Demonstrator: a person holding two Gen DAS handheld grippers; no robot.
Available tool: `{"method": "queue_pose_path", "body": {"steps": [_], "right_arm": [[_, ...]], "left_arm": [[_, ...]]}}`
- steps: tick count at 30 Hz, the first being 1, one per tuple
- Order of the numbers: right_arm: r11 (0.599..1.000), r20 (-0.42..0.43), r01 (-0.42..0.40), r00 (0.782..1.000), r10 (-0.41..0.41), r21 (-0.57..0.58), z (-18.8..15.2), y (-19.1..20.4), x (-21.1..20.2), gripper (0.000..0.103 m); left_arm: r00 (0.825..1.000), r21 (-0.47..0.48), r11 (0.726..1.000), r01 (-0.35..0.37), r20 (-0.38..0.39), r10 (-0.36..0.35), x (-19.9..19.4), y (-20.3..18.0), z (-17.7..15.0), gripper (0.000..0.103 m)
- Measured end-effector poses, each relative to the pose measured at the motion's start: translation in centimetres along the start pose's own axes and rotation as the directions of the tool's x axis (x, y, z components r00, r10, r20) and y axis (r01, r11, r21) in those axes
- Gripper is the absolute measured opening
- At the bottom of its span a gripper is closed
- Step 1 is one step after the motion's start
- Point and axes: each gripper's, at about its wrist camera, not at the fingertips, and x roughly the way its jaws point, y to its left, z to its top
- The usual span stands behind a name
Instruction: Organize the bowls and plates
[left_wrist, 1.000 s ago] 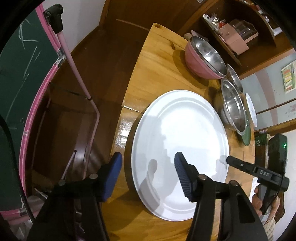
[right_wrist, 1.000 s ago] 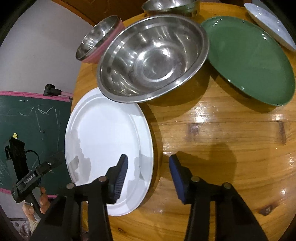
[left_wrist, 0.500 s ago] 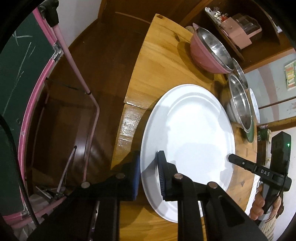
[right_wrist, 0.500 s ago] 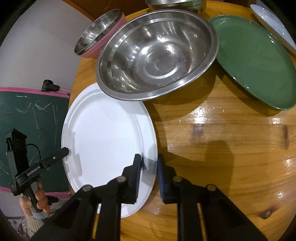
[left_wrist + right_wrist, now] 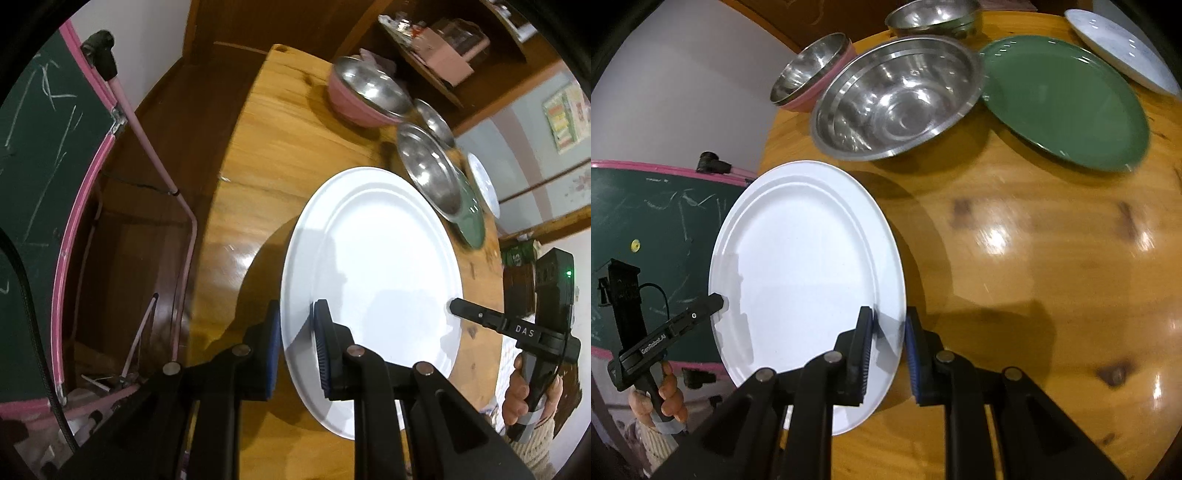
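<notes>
A large white plate (image 5: 373, 273) is held off the wooden table (image 5: 280, 147) by both grippers; it also shows in the right wrist view (image 5: 801, 258). My left gripper (image 5: 297, 332) is shut on its near rim. My right gripper (image 5: 889, 332) is shut on the opposite rim, and its finger shows in the left wrist view (image 5: 480, 317). Beyond the plate stand a big steel bowl (image 5: 897, 99), a steel bowl in a pink bowl (image 5: 812, 70), a smaller steel bowl (image 5: 934, 16), a green plate (image 5: 1067, 96) and a pale plate (image 5: 1119, 44).
The round table's edge drops to a wooden floor (image 5: 155, 147) on the left. A green chalkboard with a pink frame (image 5: 48, 177) stands beside it. Shelves with clutter (image 5: 443, 48) are behind the table.
Both grippers closed on the white plate's rim and lifted it off the table, away from the big steel bowl; its shadow now falls on the wood.
</notes>
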Motion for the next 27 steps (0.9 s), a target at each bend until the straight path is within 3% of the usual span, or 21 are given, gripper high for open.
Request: {"method": "queue_pose_path", "body": {"steps": [8, 15, 20, 27], "right_arm": [[0.998, 0.121, 0.024, 0.992, -0.03, 0.055, -6.1, -4.8, -6.6, 0.017], [0.979, 0.253, 0.099, 0.957, -0.143, 0.178, -10.2, -12.2, -13.2, 0.017], [0.951, 0.284, 0.15, 0.932, -0.227, 0.268, -11.2, -17.7, -15.7, 0.018], [0.923, 0.244, 0.197, 0.927, -0.286, 0.33, -10.9, -23.3, -15.3, 0.019]], "left_arm": [[0.999, 0.136, 0.99, 0.034, -0.01, -0.033, -1.2, -7.9, -4.3, 0.015], [0.996, 0.3, 0.95, 0.082, -0.048, -0.071, 1.7, -18.4, -5.9, 0.016], [0.992, 0.359, 0.926, 0.114, -0.093, -0.086, 5.2, -24.2, -6.3, 0.017], [0.986, 0.385, 0.913, 0.134, -0.147, -0.082, 9.8, -29.0, -6.7, 0.017]]}}
